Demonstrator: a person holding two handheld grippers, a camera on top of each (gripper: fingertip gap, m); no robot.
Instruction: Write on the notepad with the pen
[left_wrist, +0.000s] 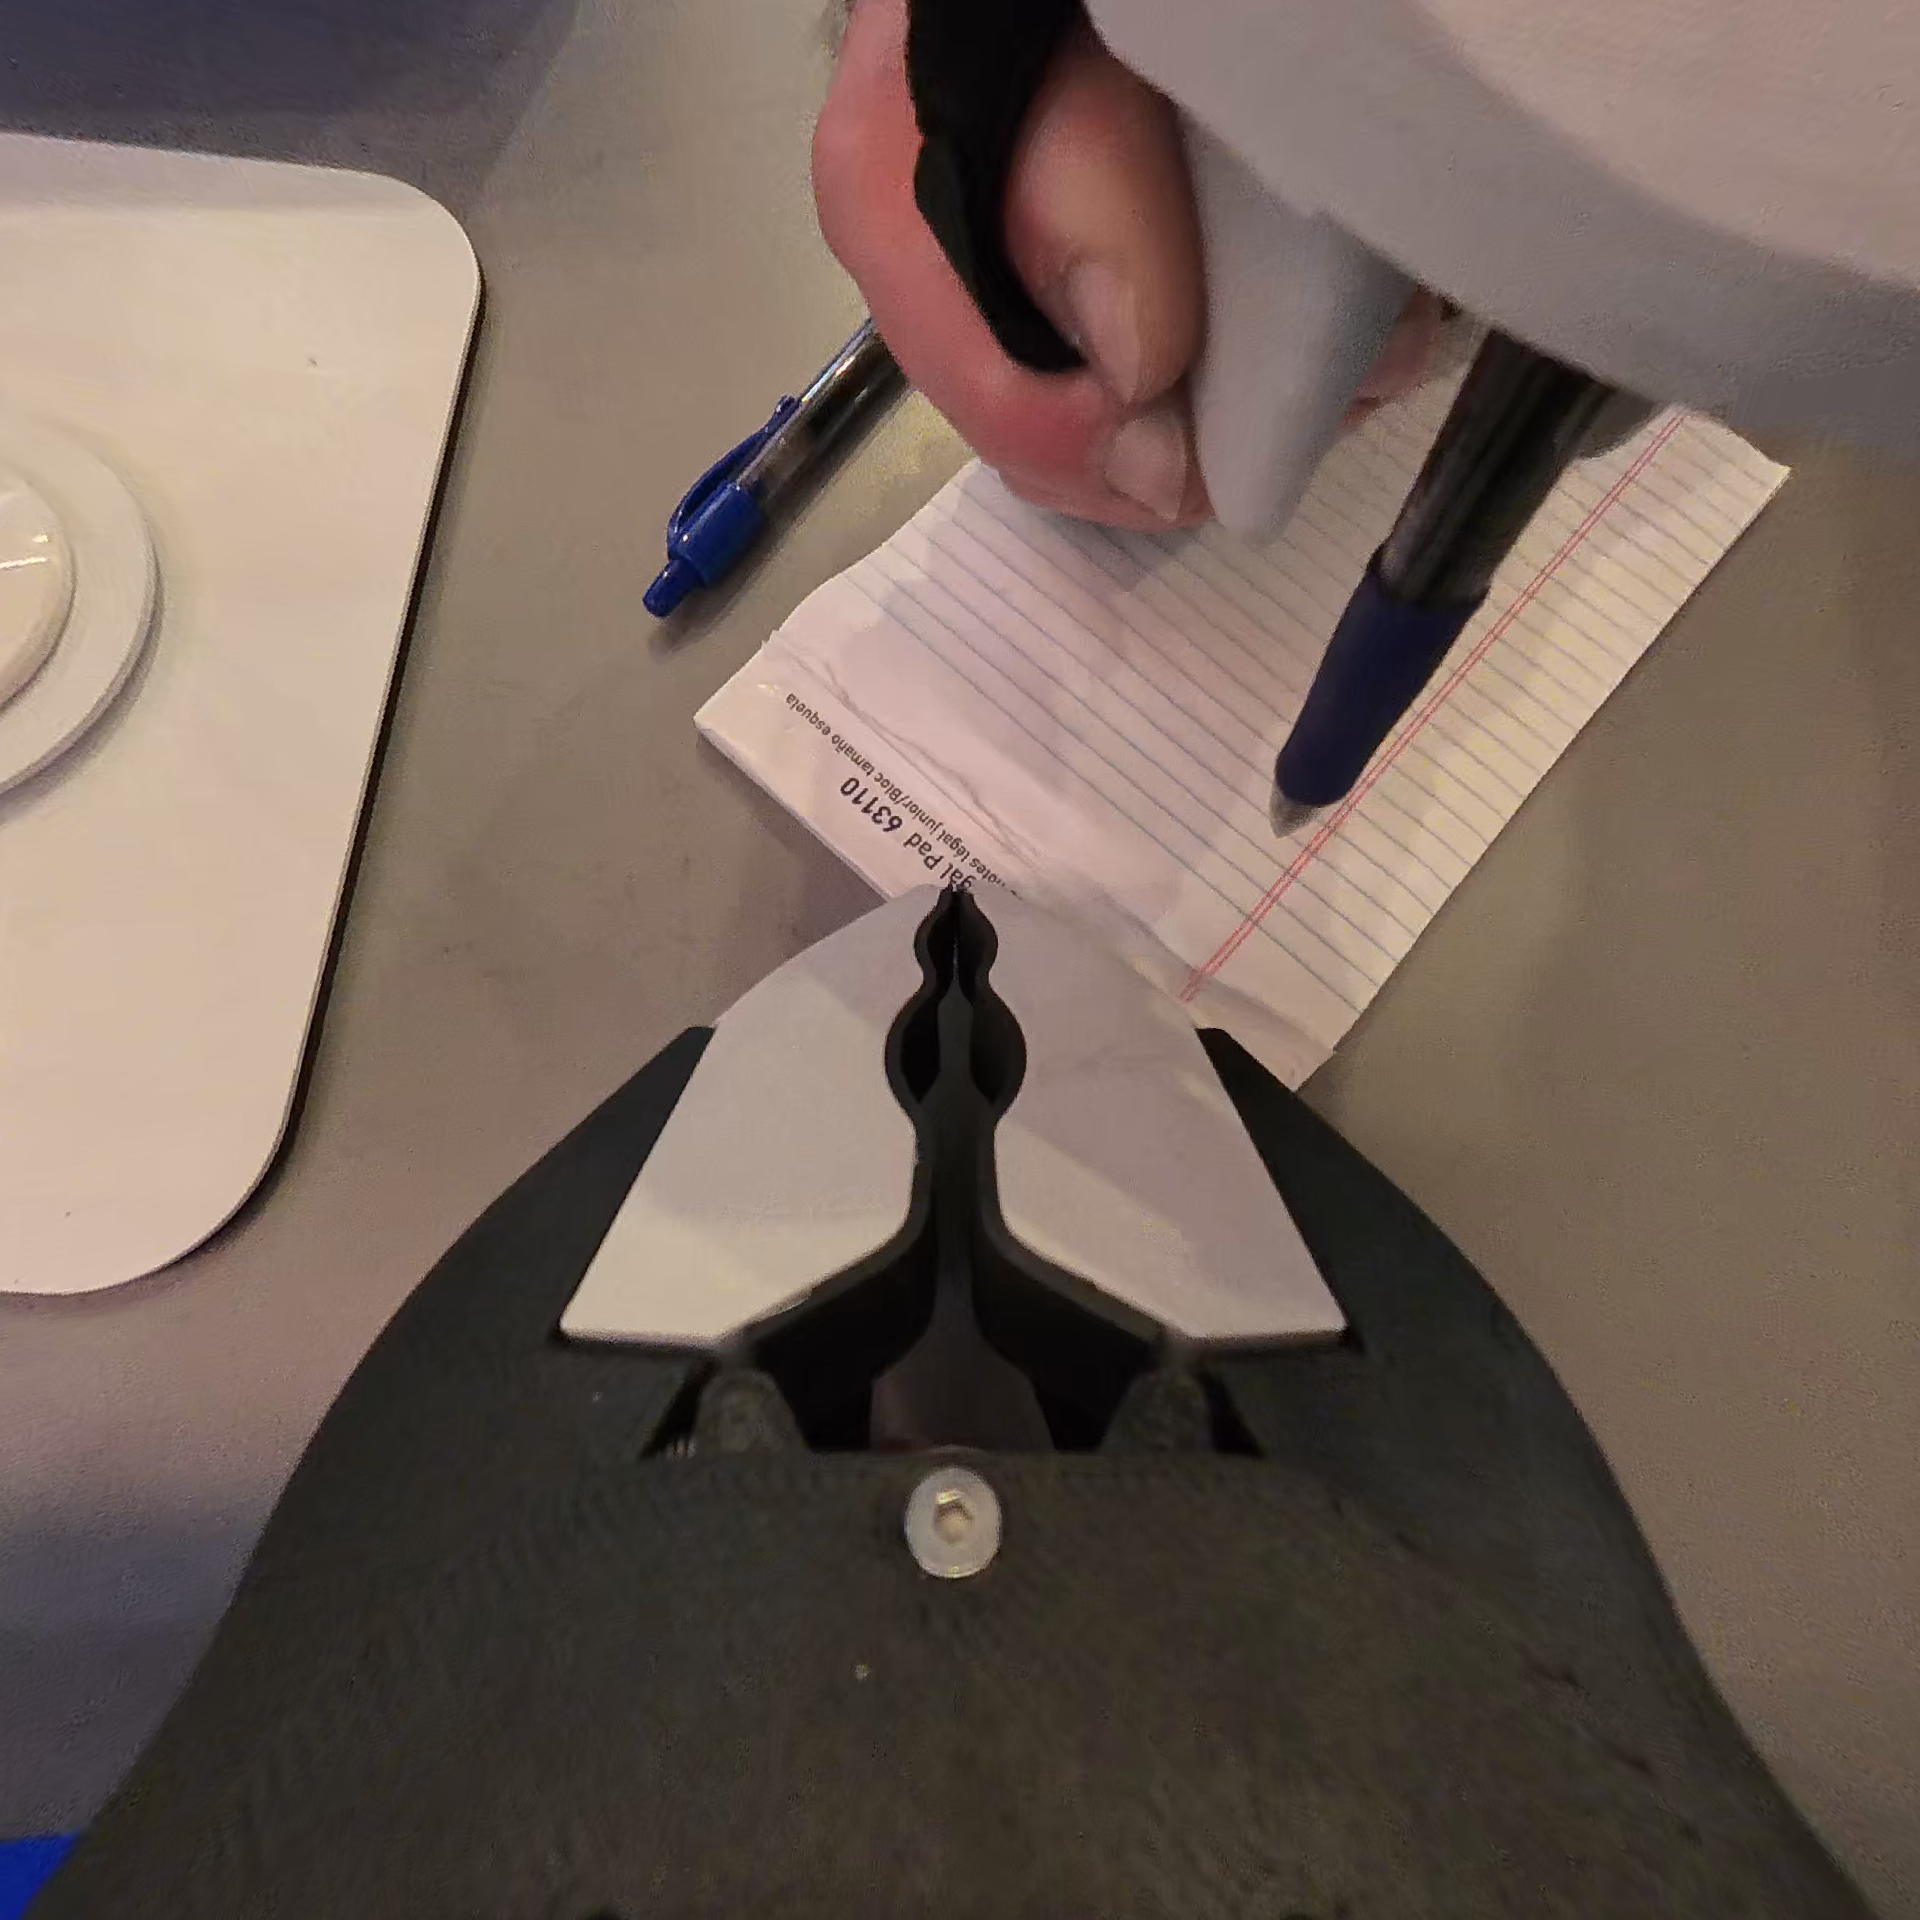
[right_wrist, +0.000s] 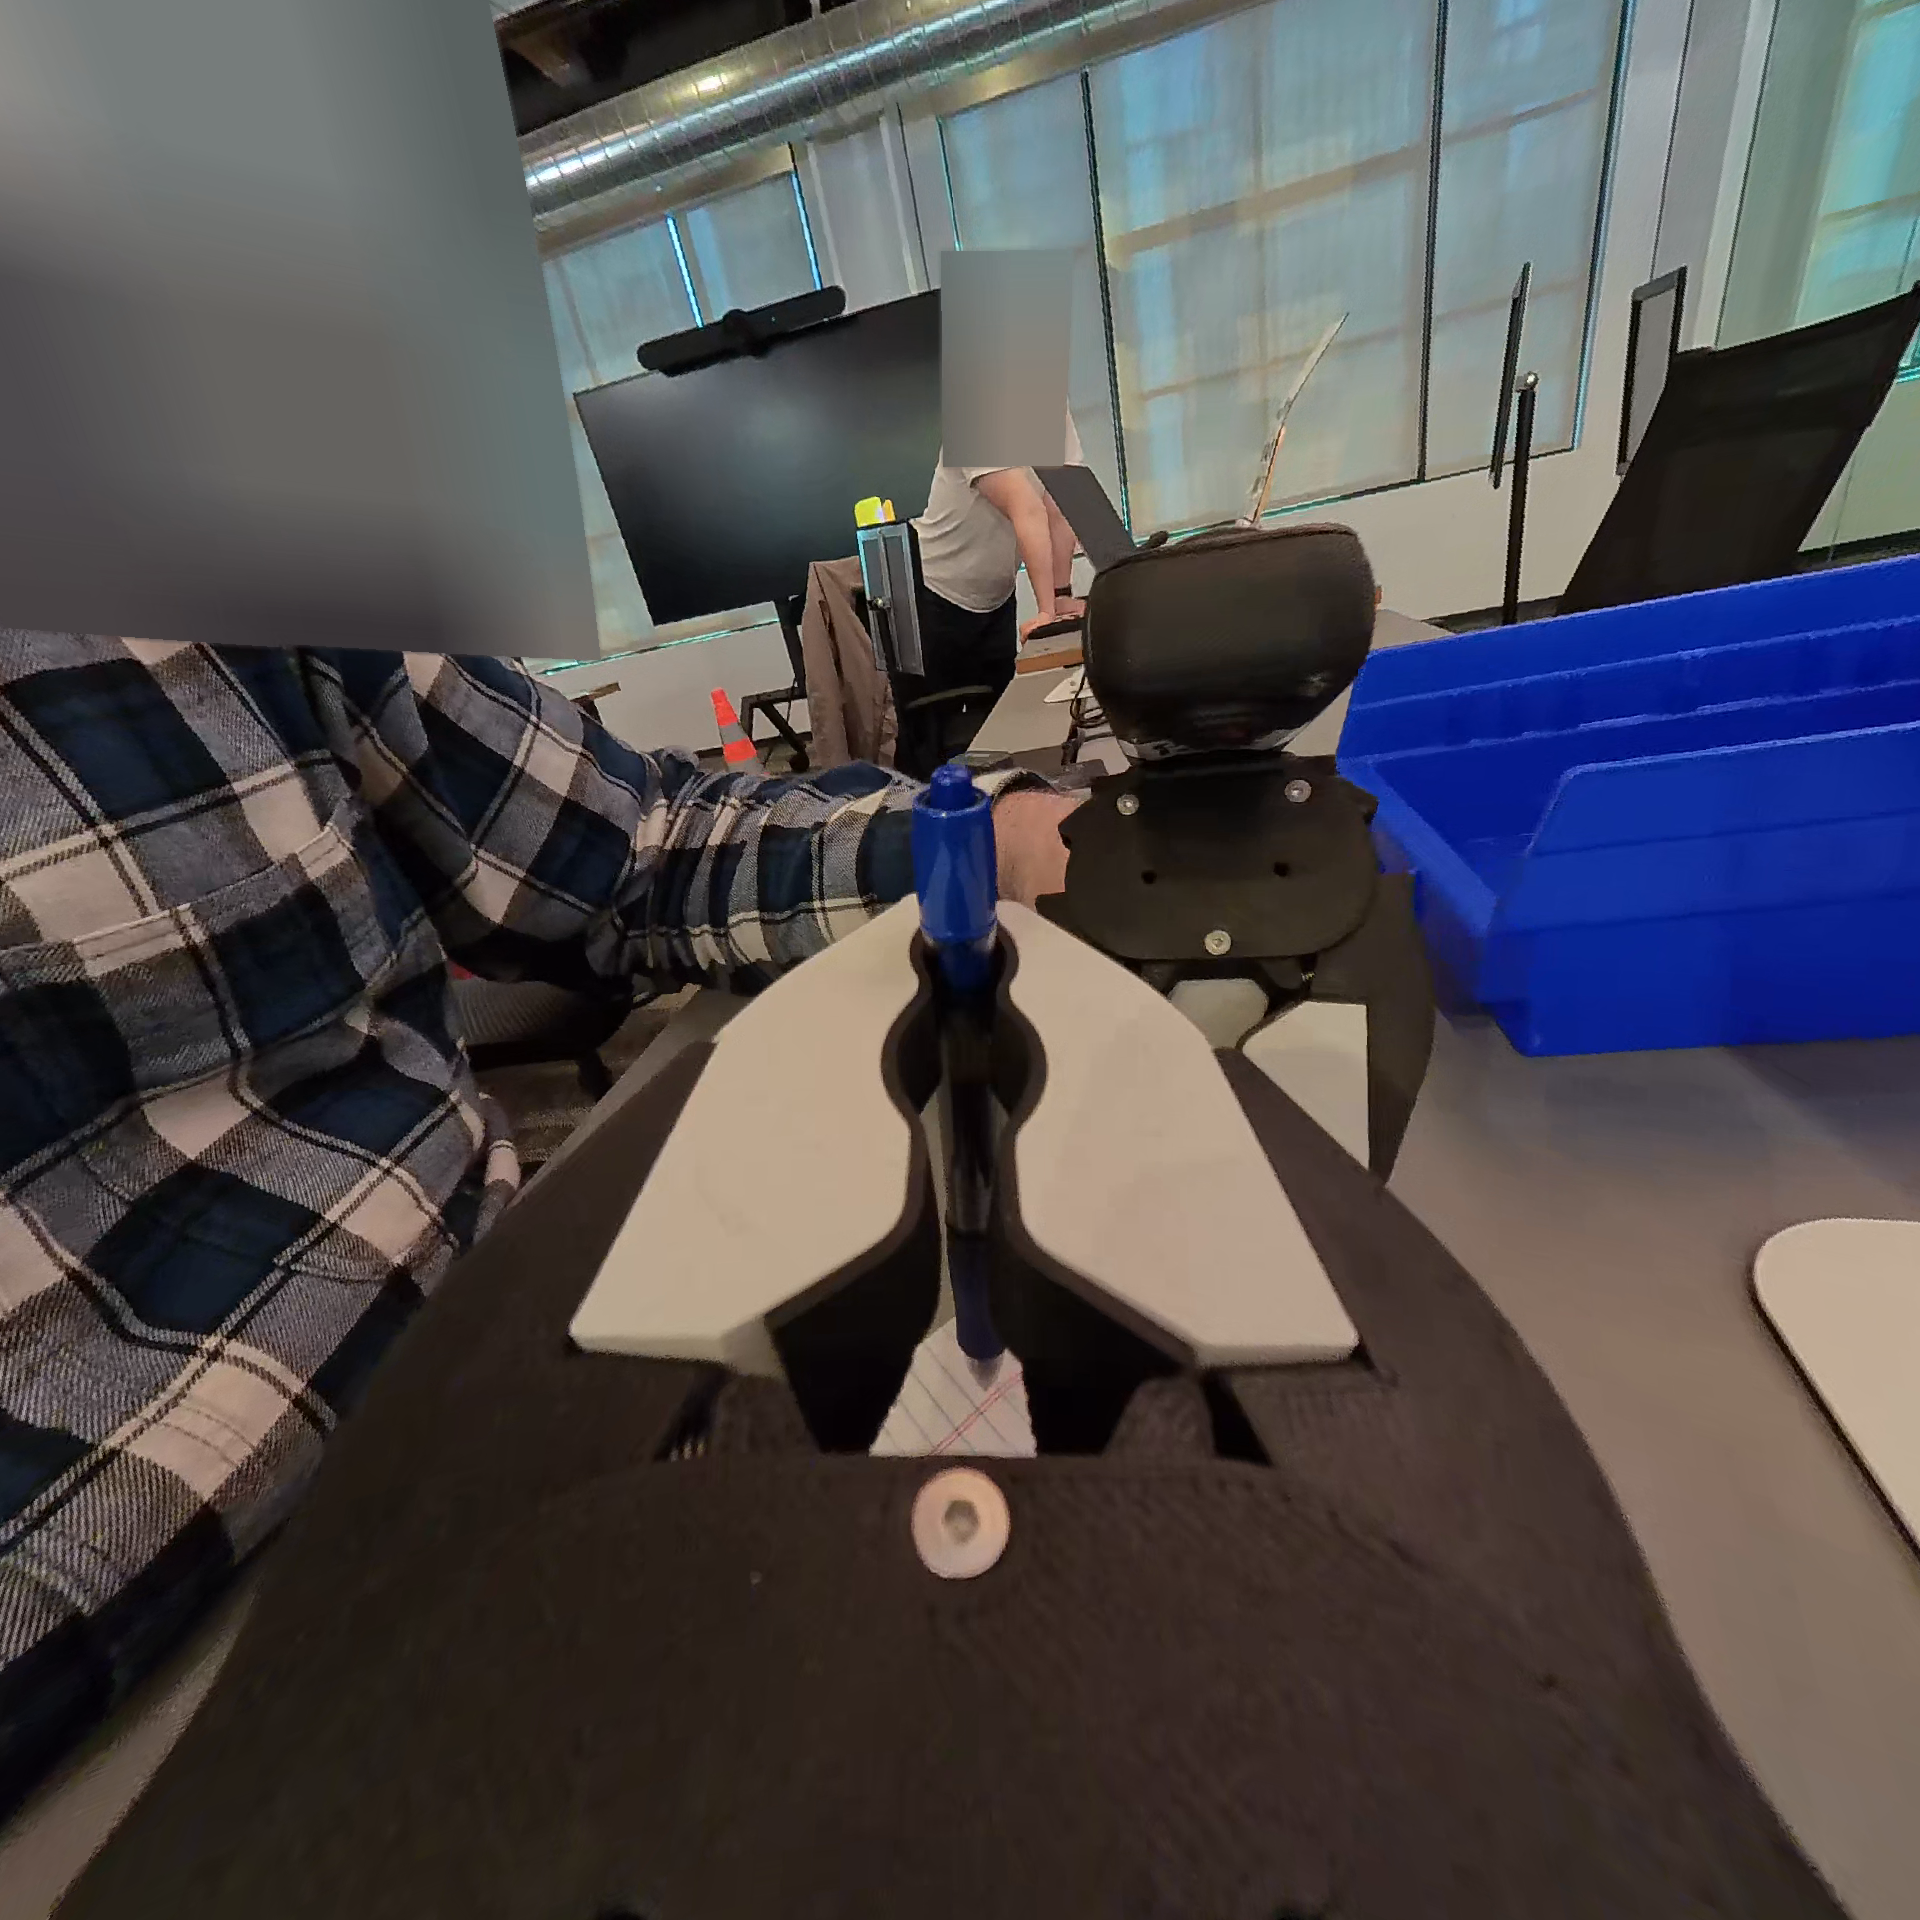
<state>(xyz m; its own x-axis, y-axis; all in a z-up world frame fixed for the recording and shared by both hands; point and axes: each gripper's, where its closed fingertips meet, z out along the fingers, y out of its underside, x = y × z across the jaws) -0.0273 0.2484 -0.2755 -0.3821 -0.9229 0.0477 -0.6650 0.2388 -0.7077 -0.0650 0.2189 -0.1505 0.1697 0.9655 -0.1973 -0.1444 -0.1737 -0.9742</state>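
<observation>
A grey table (left_wrist: 582, 935) carries a blue bin (right_wrist: 1662, 852), a white board (left_wrist: 208, 727) and the lined notepad (left_wrist: 1091, 675). The left gripper (left_wrist: 957, 902) is clenched, its tips at the notepad's near edge. The right gripper (right_wrist: 961, 951) clamps a blue pen (right_wrist: 956, 862), its tip just above the page (left_wrist: 1288, 821). A spare pen (left_wrist: 748, 488) lies beside the notepad.

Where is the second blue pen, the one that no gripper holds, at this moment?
In the left wrist view, the spare blue click pen lies on the grey table, left of the white lined notepad, right of the white board.
</observation>
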